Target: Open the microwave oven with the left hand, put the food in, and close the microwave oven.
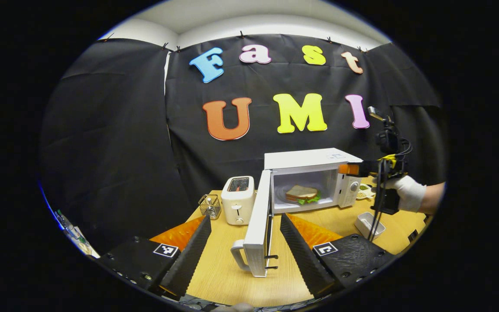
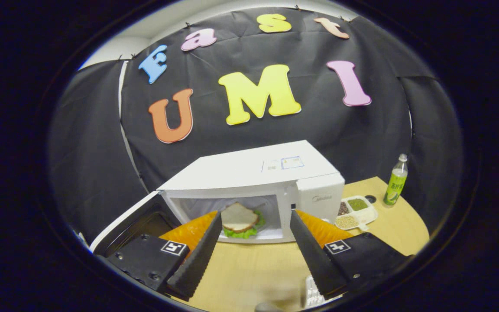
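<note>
White and swung wide, the microwave door [image 1: 259, 225] stood at centre-bottom of the left gripper view, edge-on between the spread fingers of the left gripper [image 1: 244, 249], which touched nothing that I could make out; the door's handle [image 1: 237, 256] lay just left of the gap. The sandwich [image 1: 302, 193] sat inside the microwave [image 1: 314, 180], right of centre, so closing looked to be the step left. The risk, I judged, was a push on the door's thin edge slipping off, or shoving the whole oven toward the toaster [image 1: 238, 199]. In the right gripper view the right gripper [image 2: 256, 249] hung at the bottom with fingers wide apart and empty, near the cavity; a swinging door might catch it.
</note>
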The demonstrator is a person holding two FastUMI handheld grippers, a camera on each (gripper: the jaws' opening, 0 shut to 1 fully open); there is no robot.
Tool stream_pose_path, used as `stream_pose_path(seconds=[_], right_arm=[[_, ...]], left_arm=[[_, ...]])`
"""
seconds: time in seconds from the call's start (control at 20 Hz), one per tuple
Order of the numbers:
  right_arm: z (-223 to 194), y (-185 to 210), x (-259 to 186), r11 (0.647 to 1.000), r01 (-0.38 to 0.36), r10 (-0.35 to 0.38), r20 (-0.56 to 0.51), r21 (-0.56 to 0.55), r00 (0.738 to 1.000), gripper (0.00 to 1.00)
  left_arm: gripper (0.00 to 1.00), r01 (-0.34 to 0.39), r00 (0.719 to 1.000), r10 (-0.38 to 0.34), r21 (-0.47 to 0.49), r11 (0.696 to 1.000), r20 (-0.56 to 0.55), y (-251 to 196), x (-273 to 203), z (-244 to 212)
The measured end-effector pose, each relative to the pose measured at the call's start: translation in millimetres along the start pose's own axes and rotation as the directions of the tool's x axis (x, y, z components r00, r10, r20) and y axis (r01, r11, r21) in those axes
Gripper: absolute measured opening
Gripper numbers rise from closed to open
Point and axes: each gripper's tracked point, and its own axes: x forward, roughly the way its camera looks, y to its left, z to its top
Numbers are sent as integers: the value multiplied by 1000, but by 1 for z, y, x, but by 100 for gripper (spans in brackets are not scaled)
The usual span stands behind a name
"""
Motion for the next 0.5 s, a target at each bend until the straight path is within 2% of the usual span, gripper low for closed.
stream_pose_path(seconds=[0.05,0.1,0.15,0.2,0.25,0.3,0.45,0.5], right_arm=[[9,-7,-14,1000,-4,4,6,-3,1000,100],[18,-18,-28,1000,6,-5,15,-19,1000,91],[28,-28,-41,999,20,-19,28,-39,999,100],[39,-37,-55,998,32,-29,49,-59,998,91],[45,-45,-67,996,44,-40,60,-75,997,91],[50,-53,-80,995,53,-47,68,-83,997,100],[62,-73,-114,993,77,-70,82,-88,994,100],[64,-80,-126,993,84,-77,83,-88,994,91]], left_arm=[[97,1,1000,-1,-9,1000,7,1,2,2],[97,6,1000,-6,-15,1000,16,1,6,4],[97,7,1000,-7,-15,1000,24,1,10,6],[97,9,1000,-9,-11,1000,27,4,12,6],[97,7,1000,-7,-3,1000,29,7,14,5],[97,2,1000,-2,2,1000,28,9,18,4],[97,-15,999,15,10,1000,34,21,25,3],[97,-27,999,27,9,1000,34,26,27,1]])
